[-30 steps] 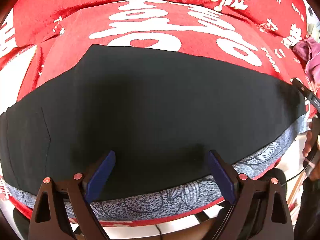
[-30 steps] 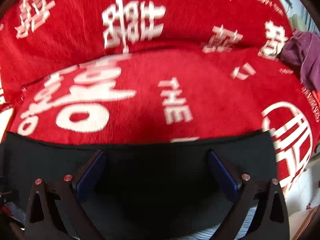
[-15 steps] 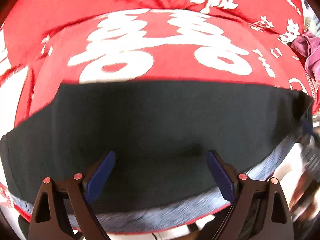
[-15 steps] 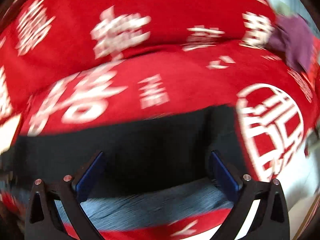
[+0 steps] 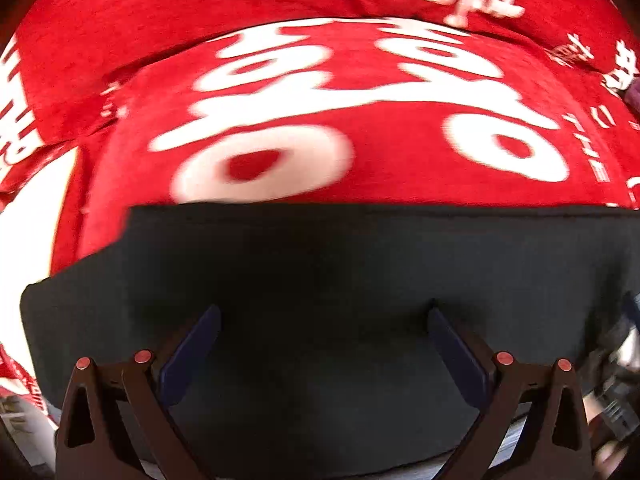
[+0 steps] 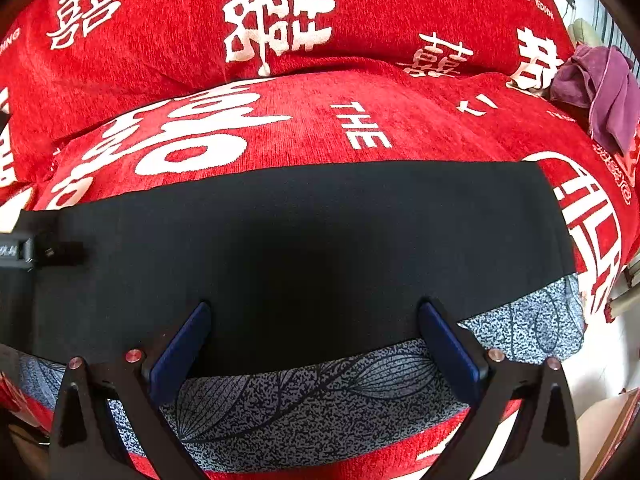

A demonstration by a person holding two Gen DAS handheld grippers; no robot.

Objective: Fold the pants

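The black pants (image 5: 320, 264) lie flat in a long band across a red sofa seat; they also show in the right wrist view (image 6: 304, 236). My left gripper (image 5: 322, 316) is open and empty, its blue-padded fingers just above the cloth near the left end. My right gripper (image 6: 312, 312) is open and empty over the near edge of the pants, toward their right end. The body of the left gripper (image 6: 24, 248) shows at the left edge of the right wrist view.
The red sofa cover (image 6: 280, 120) with white lettering runs behind and around the pants. A grey leaf-patterned cloth (image 6: 320, 396) lies under the pants' near edge. A purple garment (image 6: 596, 84) sits bunched at the far right on the sofa.
Both grippers have pulled back toward the sofa's front edge. The right wrist view now takes in more of the pants and the grey cloth. The left view has dropped closer to the pants.
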